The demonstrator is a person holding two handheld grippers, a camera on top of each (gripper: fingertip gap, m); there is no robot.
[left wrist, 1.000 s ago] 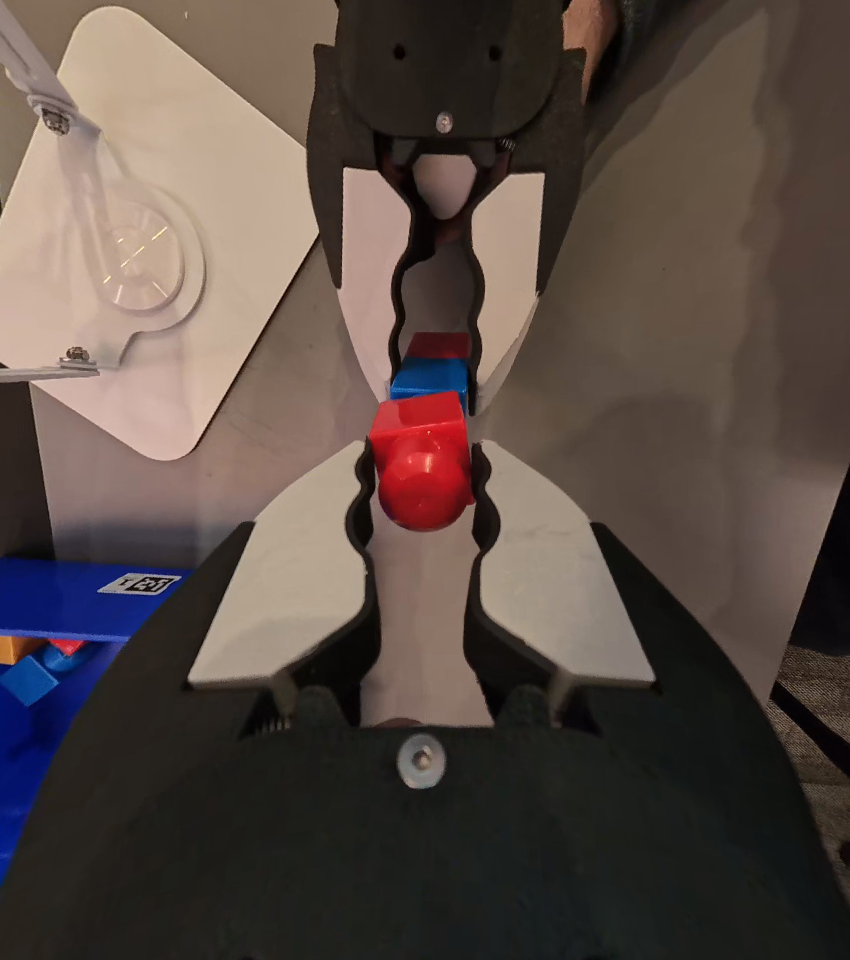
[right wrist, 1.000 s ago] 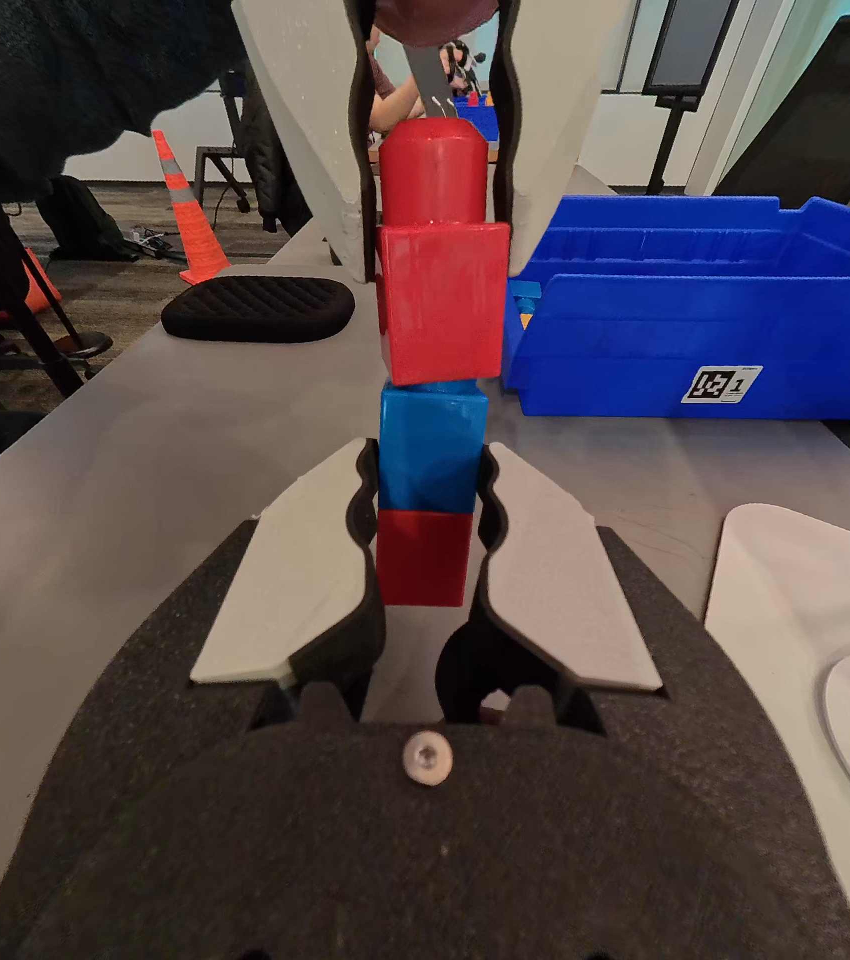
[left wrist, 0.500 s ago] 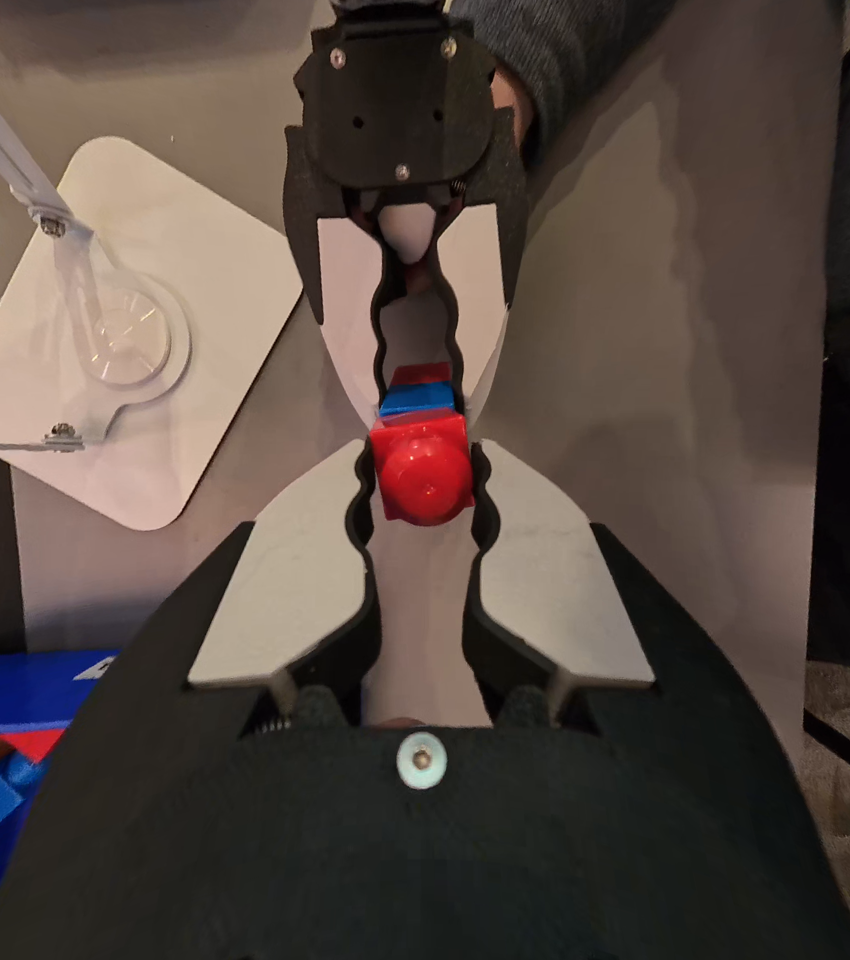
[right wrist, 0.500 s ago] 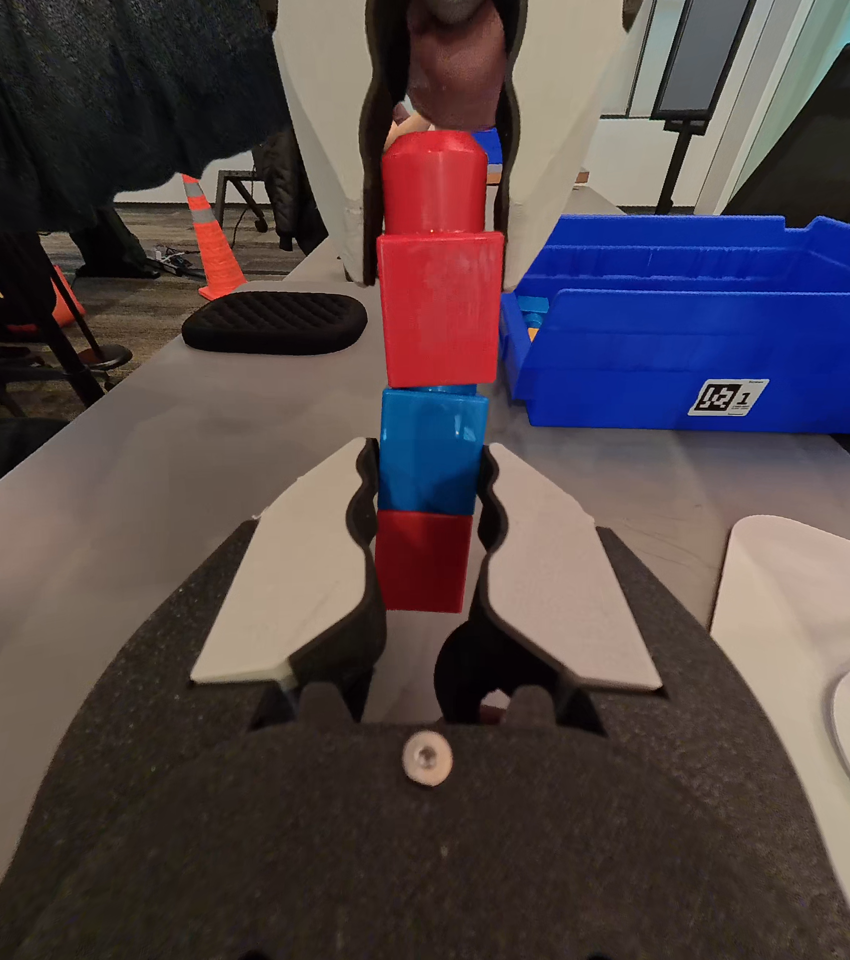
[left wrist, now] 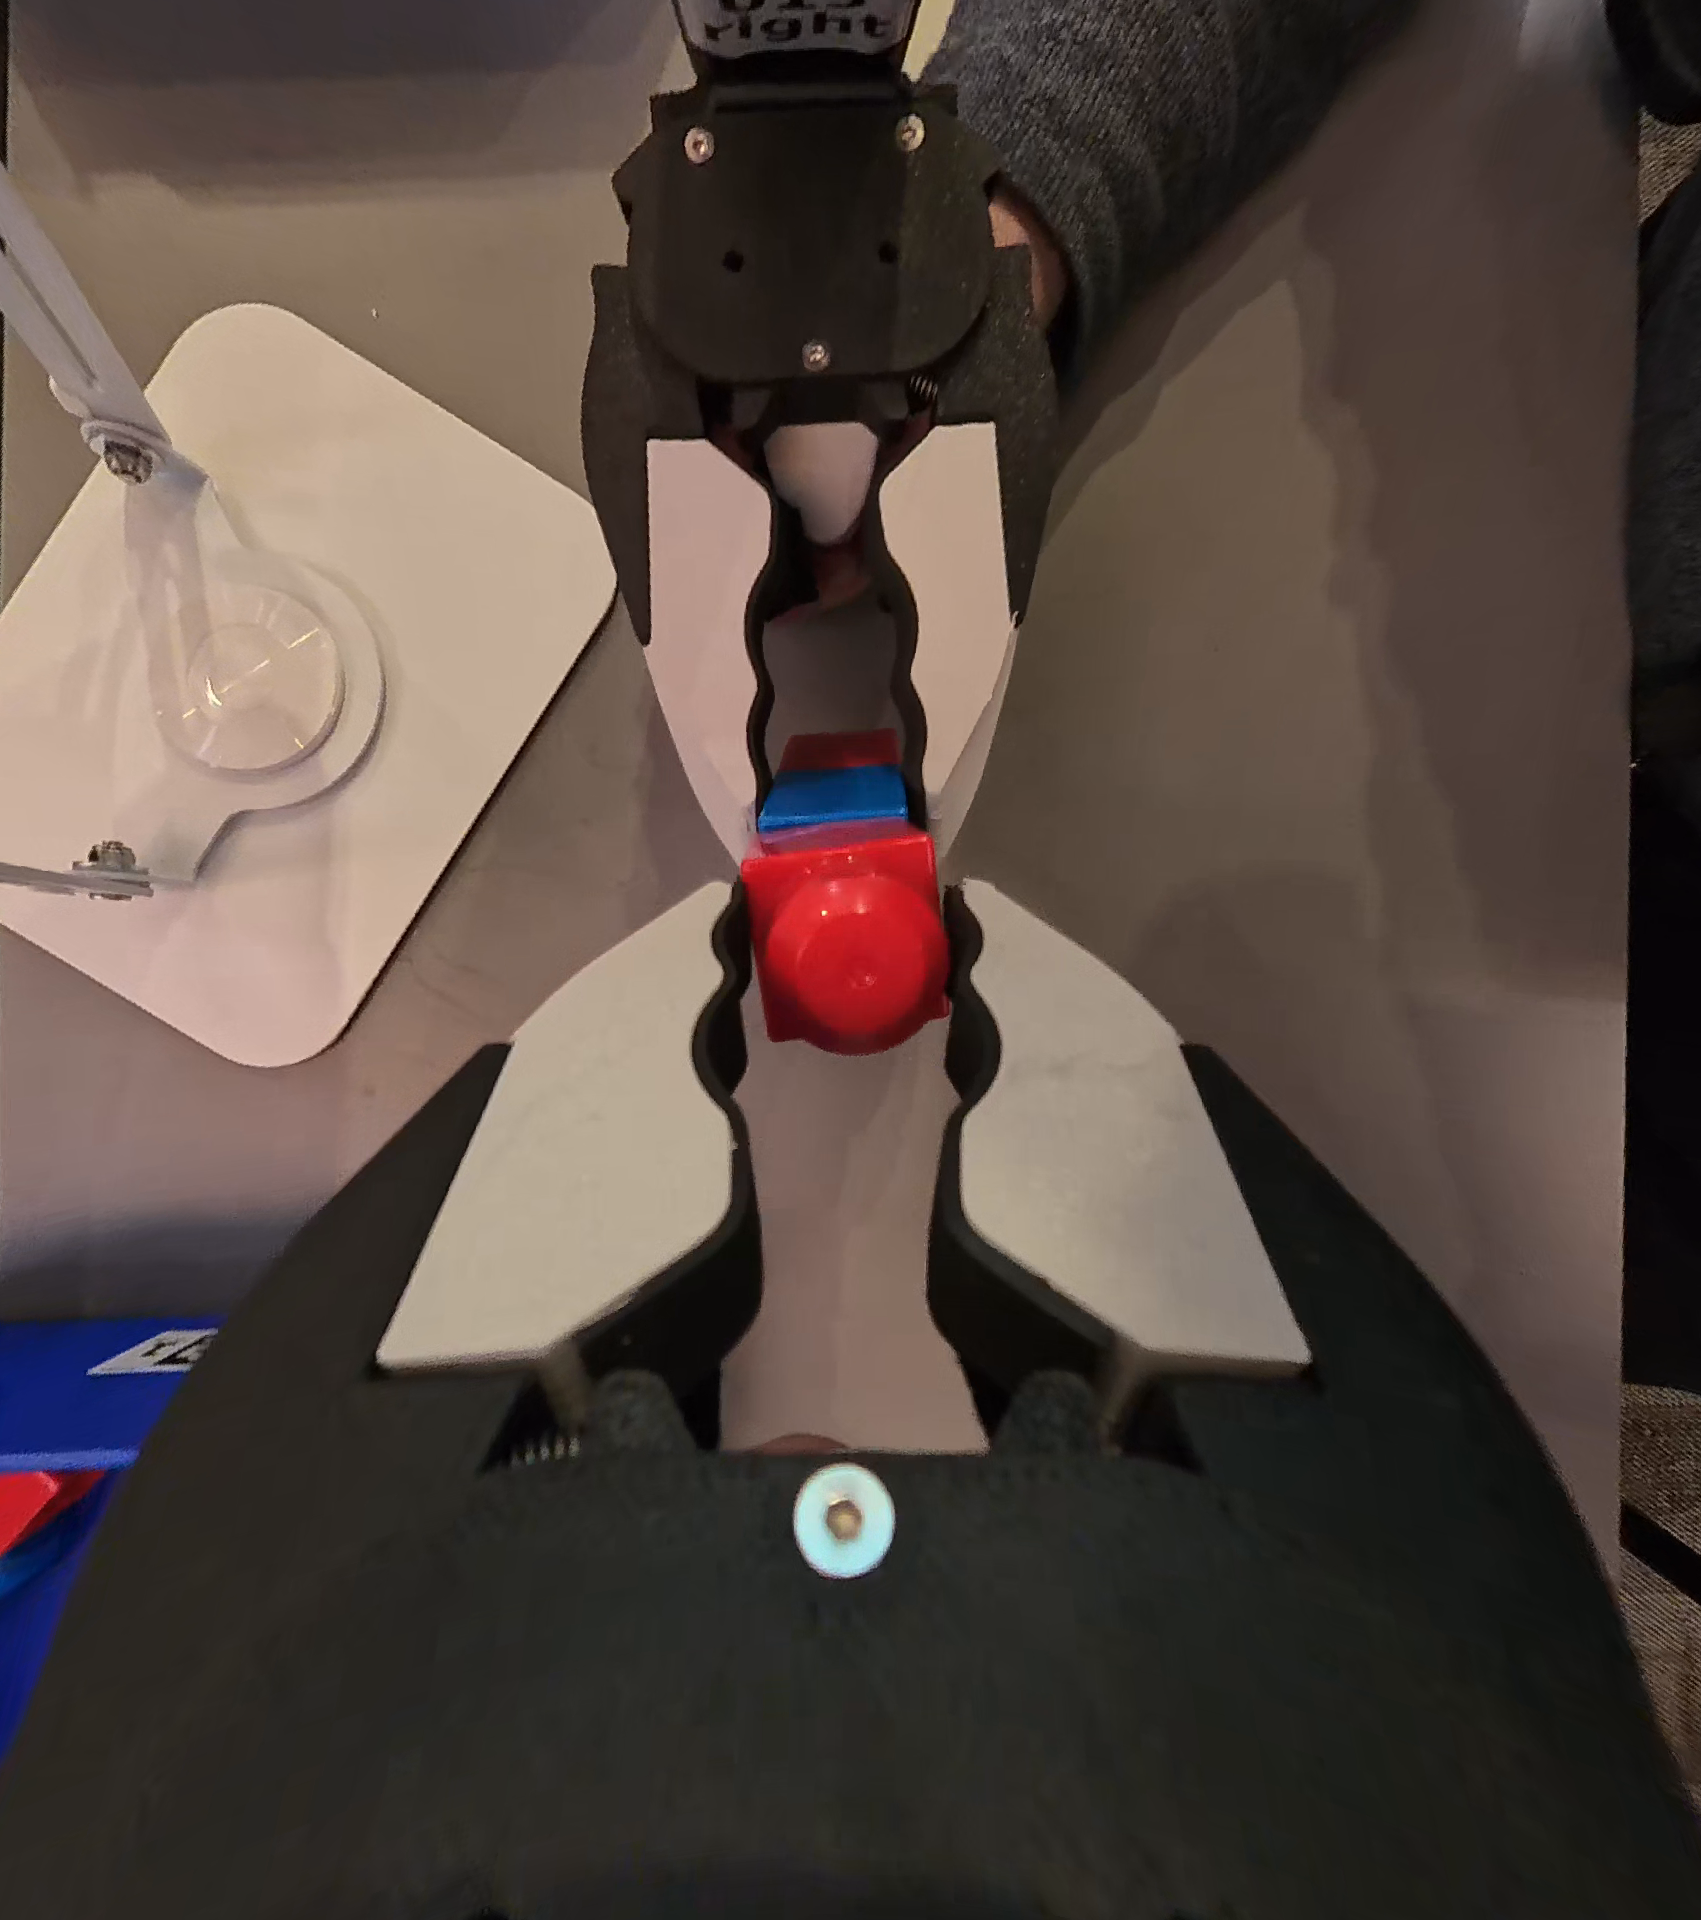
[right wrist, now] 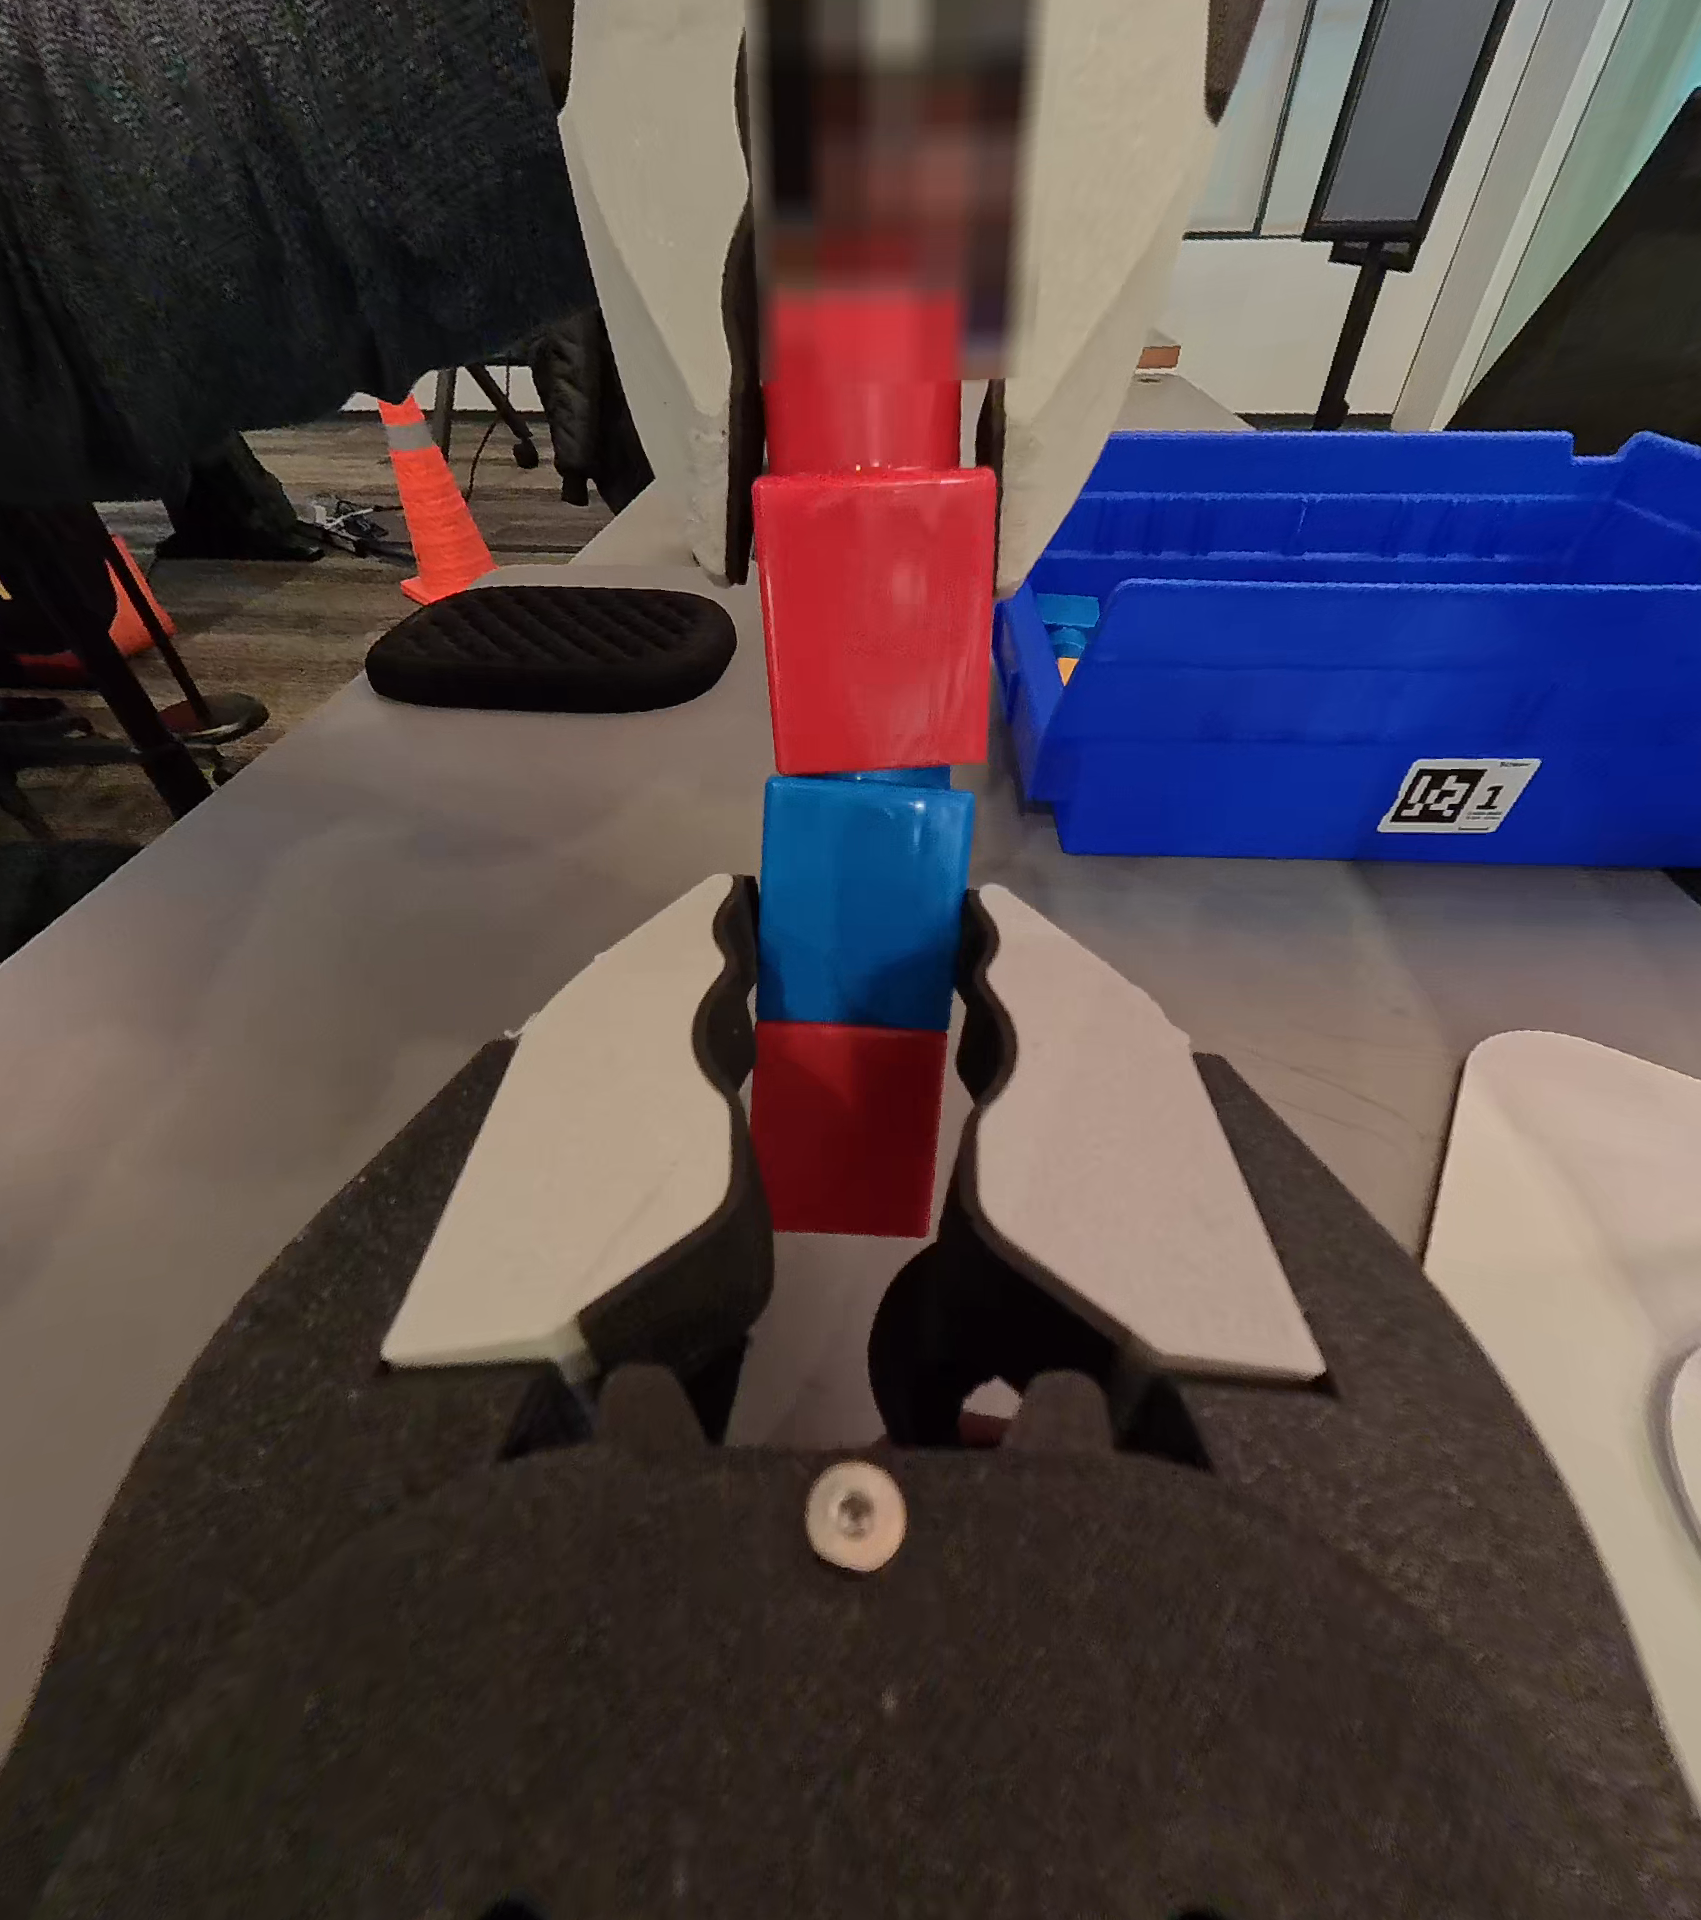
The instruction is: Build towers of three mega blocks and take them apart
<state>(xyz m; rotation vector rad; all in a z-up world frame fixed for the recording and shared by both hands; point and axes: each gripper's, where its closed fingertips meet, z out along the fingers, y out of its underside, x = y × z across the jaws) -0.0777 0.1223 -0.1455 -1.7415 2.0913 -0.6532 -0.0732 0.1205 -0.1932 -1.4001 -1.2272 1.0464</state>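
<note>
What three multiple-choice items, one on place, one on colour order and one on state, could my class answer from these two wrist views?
1. Where does the blue bin stand relative to the tower, in the right wrist view?
A. right of it
B. left of it
C. under it

2. Tower colours, top to bottom?
A. blue, red, blue
B. red, blue, red
C. red, red, blue

3. What does the left gripper do?
A. lies open on the table
B. grips the bin
C. clamps the top red block

Key: 1 A, the bin sits right of the tower; 2 B, the blue block sits between two reds; 3 C, its fingers press that block's sides.
</note>
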